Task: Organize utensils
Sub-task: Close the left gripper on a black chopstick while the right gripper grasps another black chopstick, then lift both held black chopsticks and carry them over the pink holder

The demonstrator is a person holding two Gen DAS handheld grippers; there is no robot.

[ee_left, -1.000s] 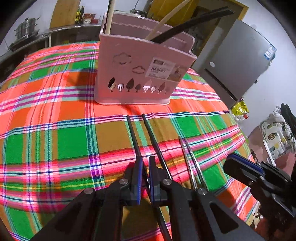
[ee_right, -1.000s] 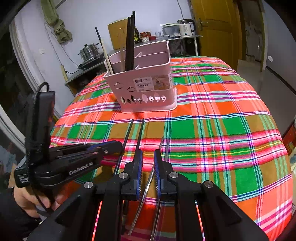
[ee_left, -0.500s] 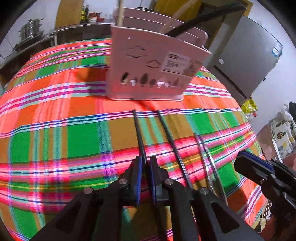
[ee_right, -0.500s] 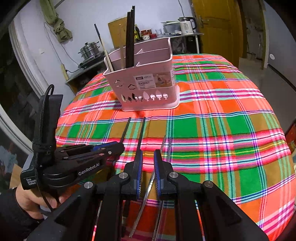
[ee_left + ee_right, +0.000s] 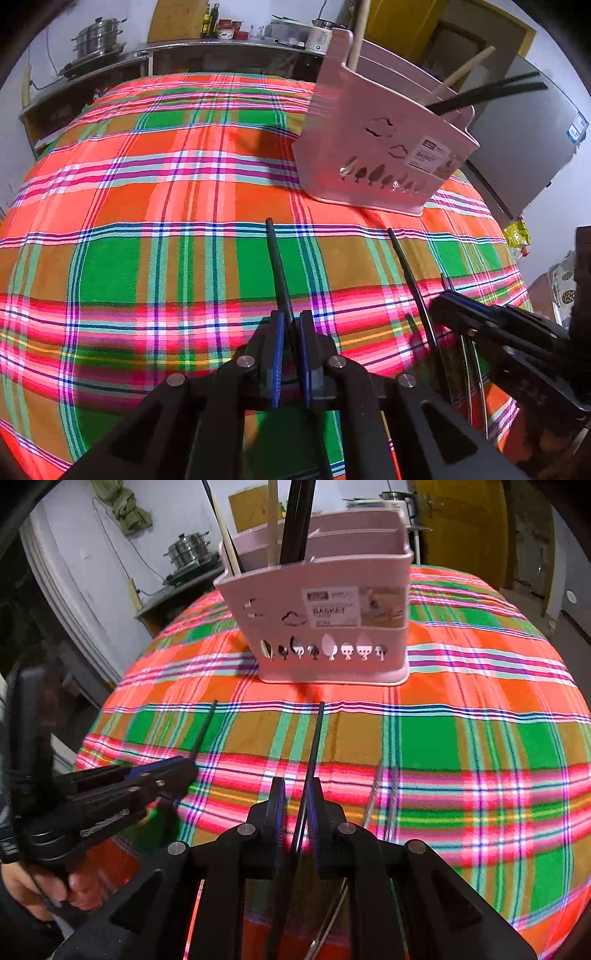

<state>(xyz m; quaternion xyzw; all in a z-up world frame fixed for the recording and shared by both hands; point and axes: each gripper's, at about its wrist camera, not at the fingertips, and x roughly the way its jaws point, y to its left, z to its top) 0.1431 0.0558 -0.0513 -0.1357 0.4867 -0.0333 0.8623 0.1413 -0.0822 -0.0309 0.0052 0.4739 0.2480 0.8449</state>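
- Chopsticks: two thin black sticks lie side by side on the table in front of the basket (image 5: 332, 620), tips toward it. The left one (image 5: 277, 269) runs between the left tongs (image 5: 290, 332); the right one (image 5: 314, 746) runs between the right tongs (image 5: 295, 801).
- Both pairs of tongs stand narrow, each closed around its own stick; whether the sticks are lifted off the cloth cannot be told.
- Against a second ago: in the left view the basket has slid from centre to the upper right and looks tilted, and the stick now sits squarely in the left tongs. In the right view the basket looms larger and nearer, and the black stick has come between the right tongs, where a metal piece lay before.
- The basket is pink plastic, boxy, with divided compartments, cloud and tree-shaped cut-outs and a paper label; black sticks and pale wooden ones stand upright in it.
- The tablecloth (image 5: 480, 738) is woven plaid in orange, green and pink, draped over a rounded table.
- Metal chopsticks (image 5: 373, 797), slim and shiny, lie just right of the right tongs.
- A hand (image 5: 48, 886) grips the left tool's handle at the lower left of the right view.
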